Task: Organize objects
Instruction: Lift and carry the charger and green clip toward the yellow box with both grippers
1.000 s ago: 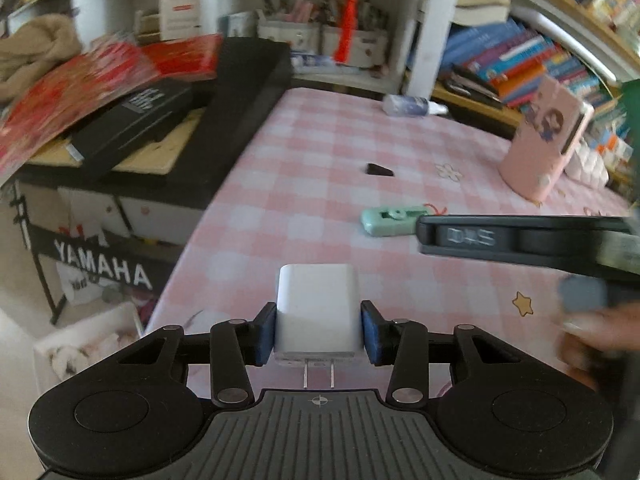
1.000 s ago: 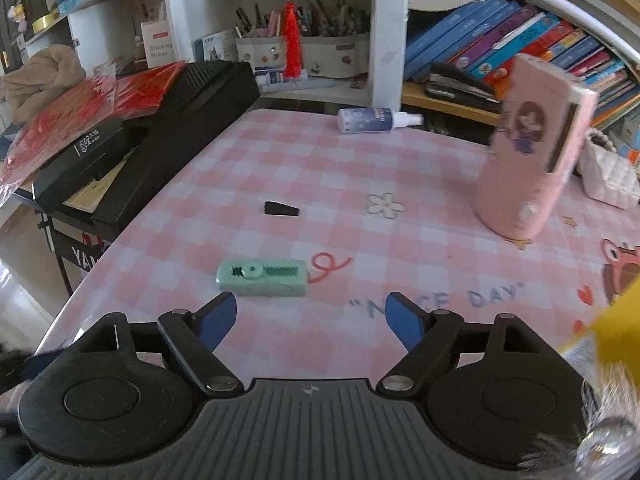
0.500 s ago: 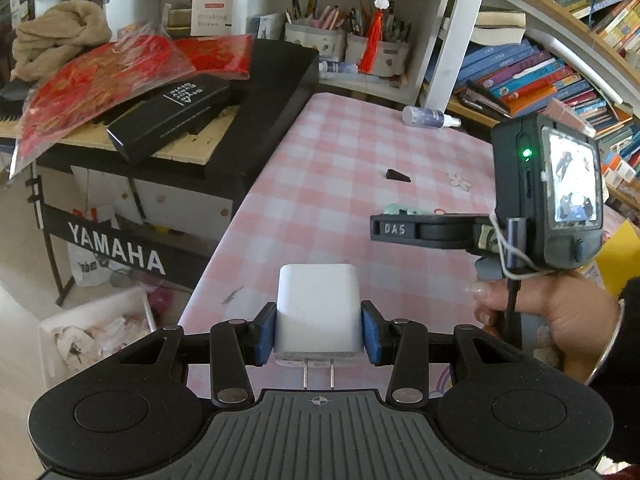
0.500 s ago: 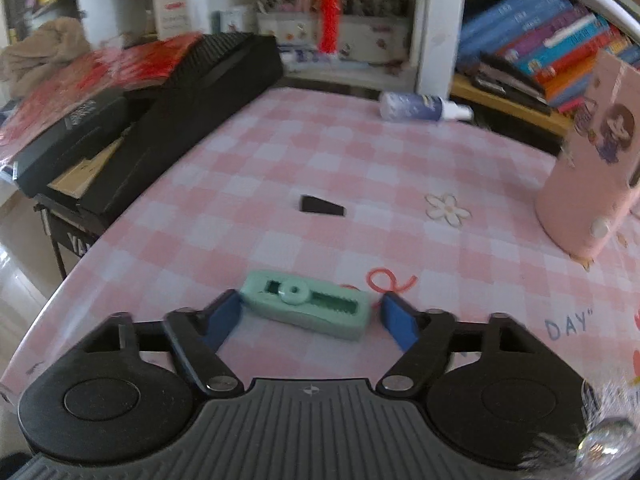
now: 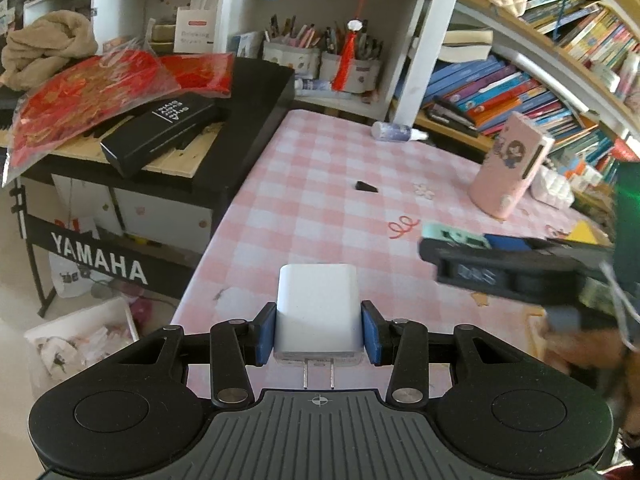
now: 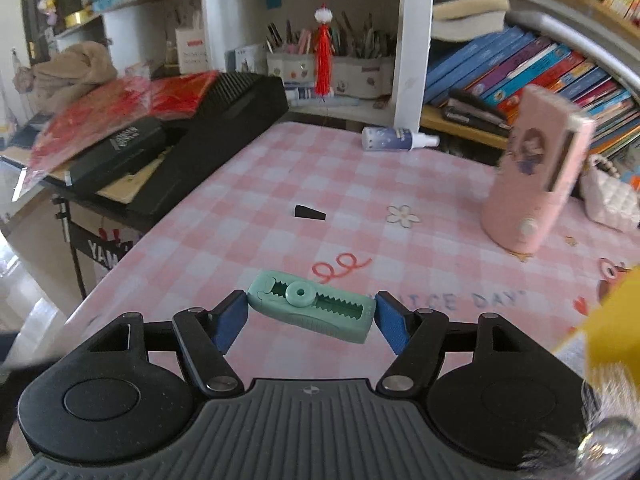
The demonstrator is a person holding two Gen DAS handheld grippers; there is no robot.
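Note:
My left gripper (image 5: 319, 332) is shut on a white charger plug (image 5: 318, 304). The plug's two prongs point back at the camera, and it hangs above the near left corner of the pink checked table (image 5: 320, 216). My right gripper (image 6: 310, 316) is shut on a mint-green correction tape (image 6: 316, 308). Its blue pads (image 6: 230, 320) press on the two ends, and the tape sits slightly tilted just above the table. In the left wrist view the right gripper (image 5: 500, 268) shows as a blurred black bar at the right, with the green tape (image 5: 452, 236) at its tip.
On the table lie a small black wedge (image 6: 309, 212), a spray bottle (image 6: 394, 139) on its side and an upright pink case (image 6: 536, 184). A white quilted bag (image 6: 608, 196) sits beside the case. A black keyboard (image 6: 224, 136) borders the left edge. A yellow object (image 6: 612, 320) is at the right.
The right gripper came forward over the green tape, closed on its ends and raised it off the table. The left gripper rose and drew back with the charger still in it.

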